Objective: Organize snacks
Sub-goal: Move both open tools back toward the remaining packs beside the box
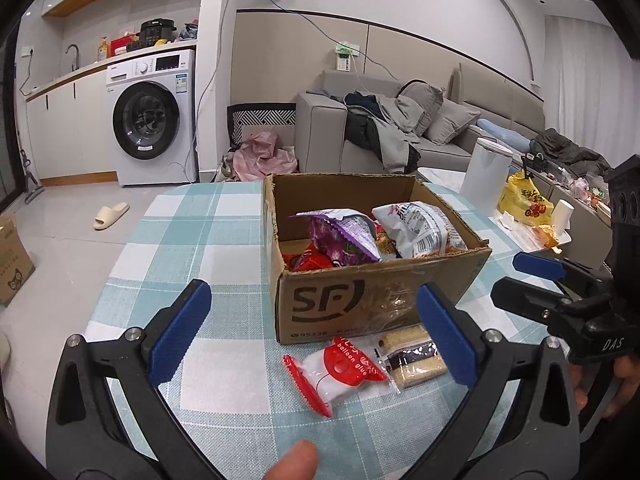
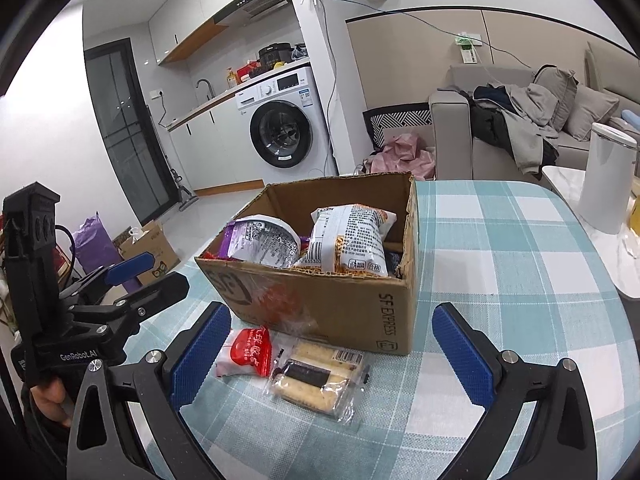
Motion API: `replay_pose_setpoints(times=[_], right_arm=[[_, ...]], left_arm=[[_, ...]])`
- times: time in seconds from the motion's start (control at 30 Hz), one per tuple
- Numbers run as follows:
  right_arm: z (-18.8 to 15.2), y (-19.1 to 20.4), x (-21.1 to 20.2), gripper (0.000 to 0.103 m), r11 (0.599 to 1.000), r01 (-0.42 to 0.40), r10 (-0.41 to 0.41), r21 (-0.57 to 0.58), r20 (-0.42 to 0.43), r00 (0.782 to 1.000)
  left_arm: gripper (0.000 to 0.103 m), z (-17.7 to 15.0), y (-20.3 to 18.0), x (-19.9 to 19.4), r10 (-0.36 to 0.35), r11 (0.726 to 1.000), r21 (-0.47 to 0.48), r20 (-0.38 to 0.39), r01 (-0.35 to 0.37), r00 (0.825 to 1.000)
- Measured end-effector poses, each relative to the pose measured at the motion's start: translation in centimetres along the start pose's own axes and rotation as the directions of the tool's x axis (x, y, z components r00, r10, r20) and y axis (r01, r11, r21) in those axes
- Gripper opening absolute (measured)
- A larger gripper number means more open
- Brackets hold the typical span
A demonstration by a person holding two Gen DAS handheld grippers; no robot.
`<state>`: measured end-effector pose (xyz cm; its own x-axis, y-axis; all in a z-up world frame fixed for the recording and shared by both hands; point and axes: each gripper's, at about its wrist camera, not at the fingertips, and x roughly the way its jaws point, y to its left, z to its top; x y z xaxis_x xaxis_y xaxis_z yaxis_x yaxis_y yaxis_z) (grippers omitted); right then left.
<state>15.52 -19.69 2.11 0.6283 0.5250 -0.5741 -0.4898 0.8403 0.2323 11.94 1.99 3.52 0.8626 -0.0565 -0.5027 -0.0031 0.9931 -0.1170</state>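
Note:
An open cardboard box [image 1: 340, 308] [image 2: 352, 304] stands on the checked tablecloth, holding a purple snack bag [image 1: 344, 232] [image 2: 260, 242], a white snack bag [image 1: 420, 228] [image 2: 352, 236] and a red pack [image 1: 308, 262]. In front of the box lie a red-and-white packet [image 1: 340, 372] [image 2: 248, 350] and a clear-wrapped biscuit pack [image 1: 412, 354] [image 2: 316, 376]. My left gripper [image 1: 316, 336] is open, with both packets lying between its fingers untouched. My right gripper [image 2: 332, 352] is also open, hovering over the biscuit pack. Each gripper shows at the edge of the other's view.
A white cylinder bin [image 1: 484, 172] [image 2: 608, 184] and a yellow bag [image 1: 524, 200] sit on a side table at the right. A sofa [image 1: 400, 128] with clothes, a washing machine [image 1: 152, 120] and a floor carton [image 2: 148, 252] stand beyond the table.

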Motion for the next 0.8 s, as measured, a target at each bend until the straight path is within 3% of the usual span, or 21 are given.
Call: replay_pose_setpoints(times=[0.33, 0.8], right_arm=[[-0.4, 0.4, 0.2, 0.103, 1.0, 0.009, -0.009, -0.018, 0.003, 1.0], [-2.1, 0.5, 3.8, 0.103, 1.0, 0.013, -0.011, 0.014, -0.139, 0.99]], left_arm=[[0.102, -1.1, 1.4, 0.2, 0.026, 0.998, -0.054, 0.017, -0.025, 1.0], [0.102, -2.6, 0.8, 2.2, 0.05, 0.999, 0.014, -0.049, -0.049, 0.998]])
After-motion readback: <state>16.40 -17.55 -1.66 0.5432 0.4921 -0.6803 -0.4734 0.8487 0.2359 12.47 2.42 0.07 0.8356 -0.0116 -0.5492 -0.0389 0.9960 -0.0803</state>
